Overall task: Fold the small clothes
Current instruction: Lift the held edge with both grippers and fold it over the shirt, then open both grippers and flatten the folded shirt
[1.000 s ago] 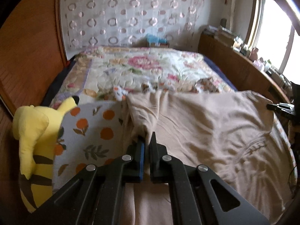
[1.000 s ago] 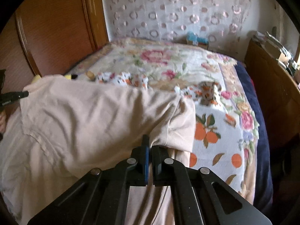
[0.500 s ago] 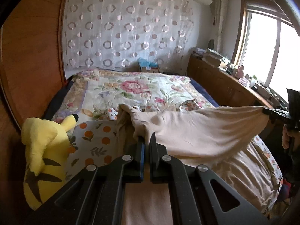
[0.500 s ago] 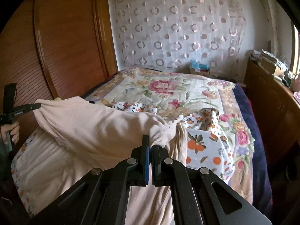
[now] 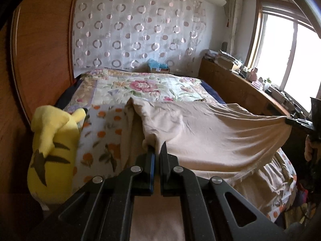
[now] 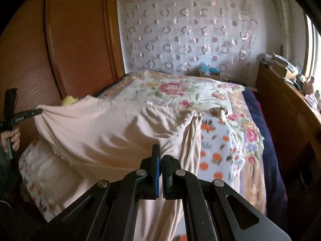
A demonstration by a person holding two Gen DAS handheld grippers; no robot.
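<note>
A beige garment [image 5: 210,134] hangs stretched in the air between my two grippers, above the foot of the bed. My left gripper [image 5: 157,147] is shut on one bunched corner of it. The right gripper [image 6: 160,152] is shut on the opposite corner of the beige garment [image 6: 110,132]. In the left wrist view the right gripper [image 5: 290,121] shows at the far right, pinching the cloth's edge. In the right wrist view the left gripper [image 6: 38,111] shows at the far left, with a hand [image 6: 12,140] on its handle. The lower part of the garment still drapes on the bed.
A floral quilt [image 5: 144,88] and an orange-print blanket [image 6: 218,144] cover the bed. A yellow plush toy [image 5: 52,150] sits at the bed's left edge by the wooden wardrobe [image 6: 66,50]. A cluttered wooden sideboard [image 5: 240,84] runs along the window side.
Both grippers have drawn back and risen, still shut. The garment's top edge has lifted off the bed and now spans taut between them.
</note>
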